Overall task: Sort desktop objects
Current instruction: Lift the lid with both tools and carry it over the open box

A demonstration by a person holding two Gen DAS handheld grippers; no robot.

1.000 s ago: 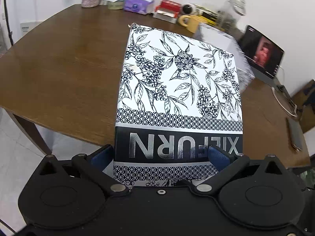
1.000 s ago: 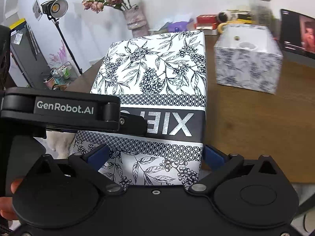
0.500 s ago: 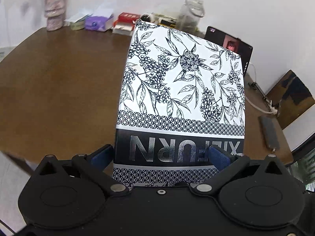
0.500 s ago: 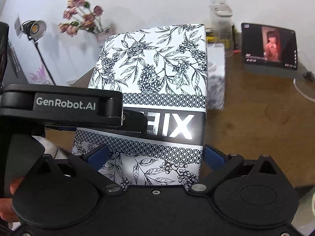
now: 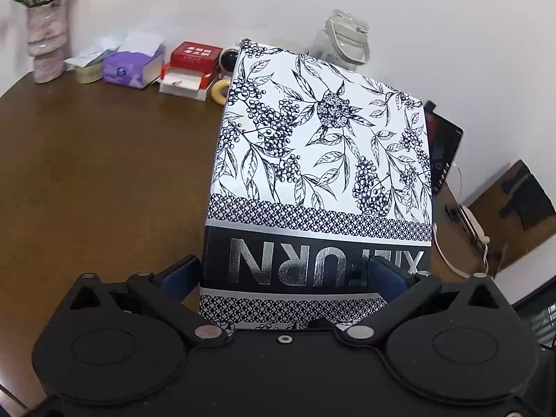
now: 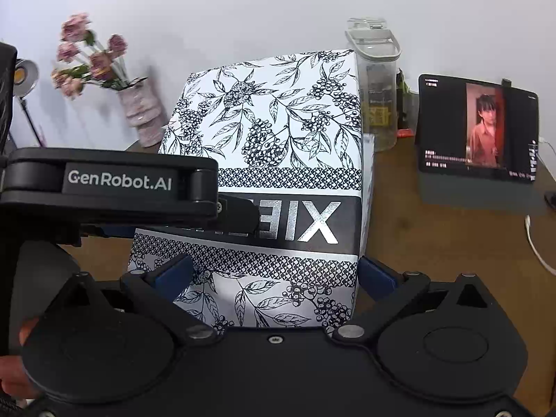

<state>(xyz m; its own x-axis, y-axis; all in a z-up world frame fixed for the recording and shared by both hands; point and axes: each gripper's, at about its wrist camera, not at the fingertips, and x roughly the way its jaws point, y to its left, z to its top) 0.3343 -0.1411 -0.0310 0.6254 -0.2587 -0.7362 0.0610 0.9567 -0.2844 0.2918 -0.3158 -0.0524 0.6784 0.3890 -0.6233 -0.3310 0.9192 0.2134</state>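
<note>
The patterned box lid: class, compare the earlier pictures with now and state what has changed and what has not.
The patterned box lid has been carried toward the open box base and now hides nearly all of it, with the table's far-edge clutter nearer. Nothing was taken or released: the left gripper and right gripper still clamp the lid's sides.

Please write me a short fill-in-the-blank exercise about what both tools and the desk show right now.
1. Both the left tool and the right tool are shut on the same floral ____.
2. The vase holds ____ flowers.
3. The tablet at the desk's right side has its screen switched ____.
4. The purple tissue pack lies between the vase and the ____ carton.

Missing words: box; pink; on; red
</note>
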